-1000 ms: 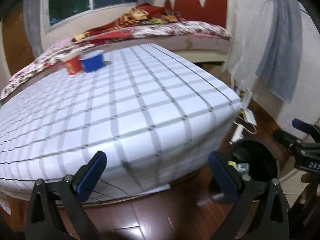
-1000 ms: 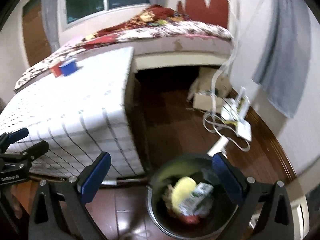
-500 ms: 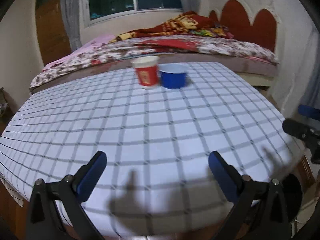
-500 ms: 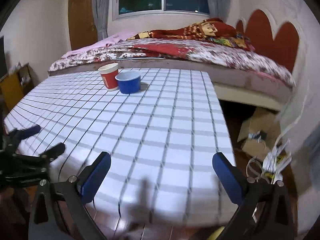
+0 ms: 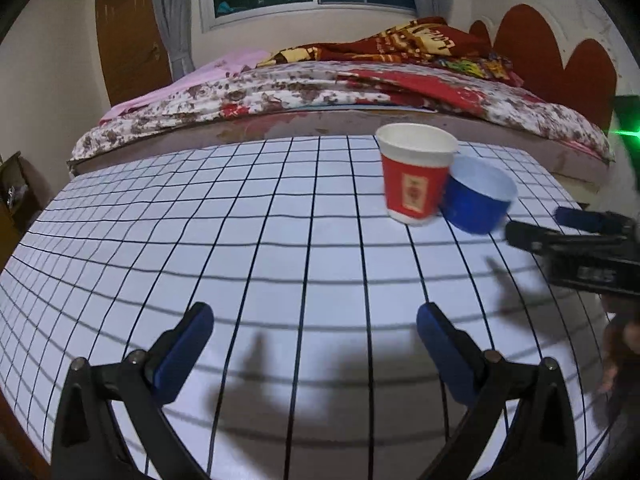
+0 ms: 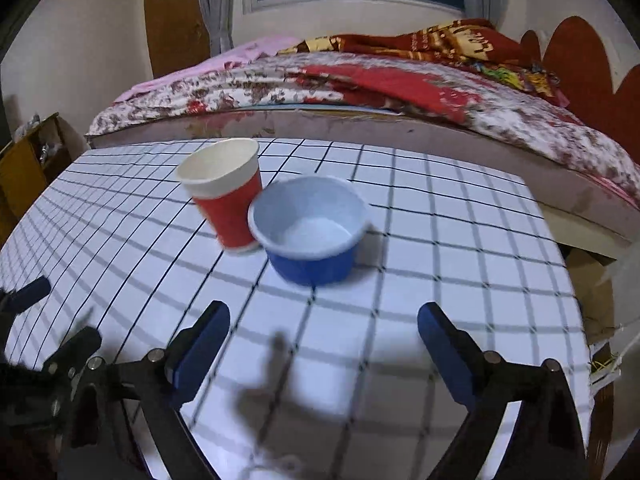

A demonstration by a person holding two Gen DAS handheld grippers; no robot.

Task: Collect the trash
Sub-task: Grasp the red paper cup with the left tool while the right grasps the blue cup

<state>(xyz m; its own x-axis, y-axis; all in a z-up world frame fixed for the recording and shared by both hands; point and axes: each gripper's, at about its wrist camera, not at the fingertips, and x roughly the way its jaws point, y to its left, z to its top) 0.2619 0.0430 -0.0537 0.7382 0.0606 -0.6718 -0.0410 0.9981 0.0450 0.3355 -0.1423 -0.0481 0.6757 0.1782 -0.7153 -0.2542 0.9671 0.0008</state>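
A red cup [image 6: 226, 196] and a blue bowl [image 6: 310, 230] stand touching on the checked worktop [image 6: 440, 240], near the bed [image 6: 400, 92]. Both the left claw [image 5: 314, 344] and the right claw [image 6: 322, 340] are spread wide with nothing between; the right one has just been closing a little

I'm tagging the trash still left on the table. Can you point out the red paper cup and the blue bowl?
red paper cup [image 6: 230, 216], right wrist view, on its red side wall.
blue bowl [image 6: 310, 262], right wrist view, on its blue outer wall facing the camera.
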